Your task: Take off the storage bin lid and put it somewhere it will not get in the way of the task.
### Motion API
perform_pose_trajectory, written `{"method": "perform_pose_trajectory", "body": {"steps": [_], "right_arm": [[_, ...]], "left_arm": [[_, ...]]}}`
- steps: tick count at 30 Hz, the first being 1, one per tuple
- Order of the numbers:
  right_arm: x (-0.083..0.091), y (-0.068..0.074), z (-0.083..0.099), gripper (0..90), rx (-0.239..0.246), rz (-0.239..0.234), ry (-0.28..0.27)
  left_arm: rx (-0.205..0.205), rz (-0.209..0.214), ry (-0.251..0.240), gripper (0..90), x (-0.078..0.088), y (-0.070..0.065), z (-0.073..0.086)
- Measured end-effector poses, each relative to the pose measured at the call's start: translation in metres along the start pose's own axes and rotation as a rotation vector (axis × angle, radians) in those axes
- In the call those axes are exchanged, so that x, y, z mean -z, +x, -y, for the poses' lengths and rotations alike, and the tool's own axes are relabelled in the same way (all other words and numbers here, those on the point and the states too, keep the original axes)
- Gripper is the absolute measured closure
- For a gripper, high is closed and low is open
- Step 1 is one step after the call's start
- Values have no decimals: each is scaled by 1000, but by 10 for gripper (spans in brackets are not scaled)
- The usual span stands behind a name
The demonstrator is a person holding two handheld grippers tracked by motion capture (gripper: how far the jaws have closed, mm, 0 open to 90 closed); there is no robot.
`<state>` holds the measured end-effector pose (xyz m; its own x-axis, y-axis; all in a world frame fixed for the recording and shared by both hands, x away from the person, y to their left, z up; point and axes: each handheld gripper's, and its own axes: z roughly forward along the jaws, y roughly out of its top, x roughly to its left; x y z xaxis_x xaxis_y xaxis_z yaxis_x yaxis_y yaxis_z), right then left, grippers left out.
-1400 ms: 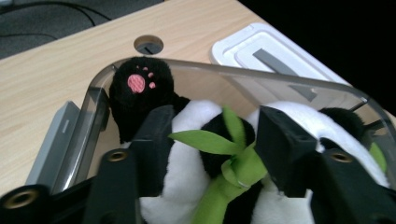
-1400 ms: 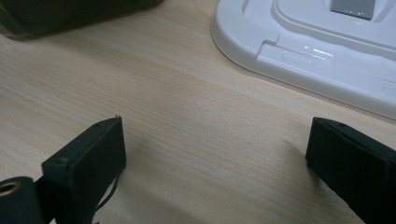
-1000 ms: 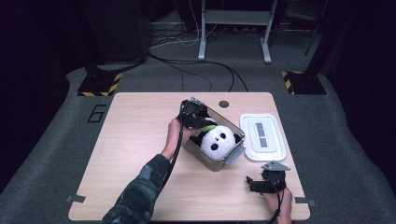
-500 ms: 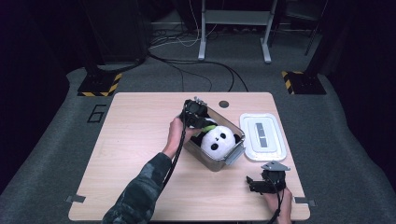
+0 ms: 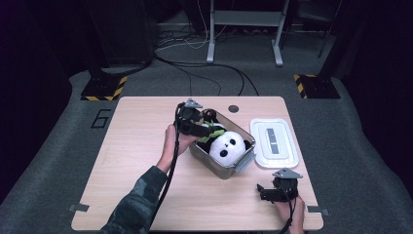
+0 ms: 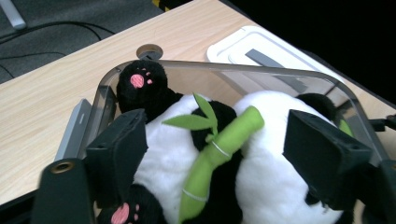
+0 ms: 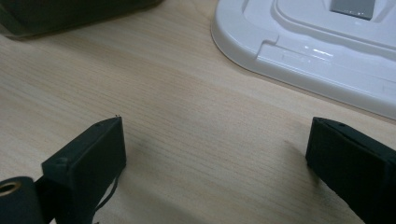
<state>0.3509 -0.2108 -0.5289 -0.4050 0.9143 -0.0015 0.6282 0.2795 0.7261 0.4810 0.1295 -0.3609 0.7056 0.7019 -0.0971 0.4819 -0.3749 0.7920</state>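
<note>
Plush panda [image 5: 225, 145] lies in a clear rectangular container [image 5: 242, 164] at the middle of the wooden counter [image 5: 136, 146], its white head toward the near right and its black paws toward the far left. A green bamboo stalk with leaves [image 6: 219, 144] rests across its chest, as the left gripper view shows. The left tool [image 5: 195, 127] hangs over the far-left end of the container, held by the left hand [image 5: 171, 144], whose camouflage sleeve [image 5: 139, 202] comes in from the near edge. Its jaws have just been opening: they stand wide, one on each side of the panda's body, with the pads clear of the plush. The right tool [image 5: 265, 191] rests low at the near right part of the counter, held by the right hand [image 5: 287, 208]; its jaws are spread wide over bare wood with nothing between them. A white lid [image 5: 273, 143] lies flat on the counter just right of the container, just beyond the right tool. A small round grommet [image 5: 234, 108] sits in the counter near the far edge.
</note>
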Motion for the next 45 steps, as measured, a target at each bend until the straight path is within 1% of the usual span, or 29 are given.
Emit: {"method": "perform_pose_trajectory", "body": {"steps": [3,5,8,13,19,20,24,27,31,35,37,39,41,43,45], "right_arm": [[0,0,0,43,0,0,0],[0,0,0,42,0,0,0],[0,0,0,42,0,0,0],[0,0,0,42,-1,1,1],[0,0,0,42,0,1,0],[0,0,0,42,0,1,0],[0,0,0,42,0,1,0],[0,0,0,42,-1,1,0],[0,0,0,42,-1,2,0],[0,0,0,42,-1,2,0],[0,0,0,42,-1,2,0],[0,0,0,42,-1,2,0],[0,0,0,42,-1,2,0],[0,0,0,42,0,2,-1],[0,0,0,42,-1,2,0]], "left_arm": [[2,-7,-27,174,10,-1,7],[5,-7,-36,152,16,0,13],[9,-18,-60,140,24,0,22],[17,-25,-70,115,33,2,37],[11,-43,-80,97,43,1,55],[16,-46,-82,95,45,2,60],[18,-65,-72,90,50,5,74],[31,-82,-72,87,54,8,87],[42,-80,-68,90,56,14,104],[48,-102,-43,95,52,19,124],[61,-102,-19,96,48,21,137],[65,-120,-4,97,45,21,149],[73,-119,14,97,41,22,159],[79,-129,30,98,37,24,172],[86,-136,45,98,34,26,180]]}}
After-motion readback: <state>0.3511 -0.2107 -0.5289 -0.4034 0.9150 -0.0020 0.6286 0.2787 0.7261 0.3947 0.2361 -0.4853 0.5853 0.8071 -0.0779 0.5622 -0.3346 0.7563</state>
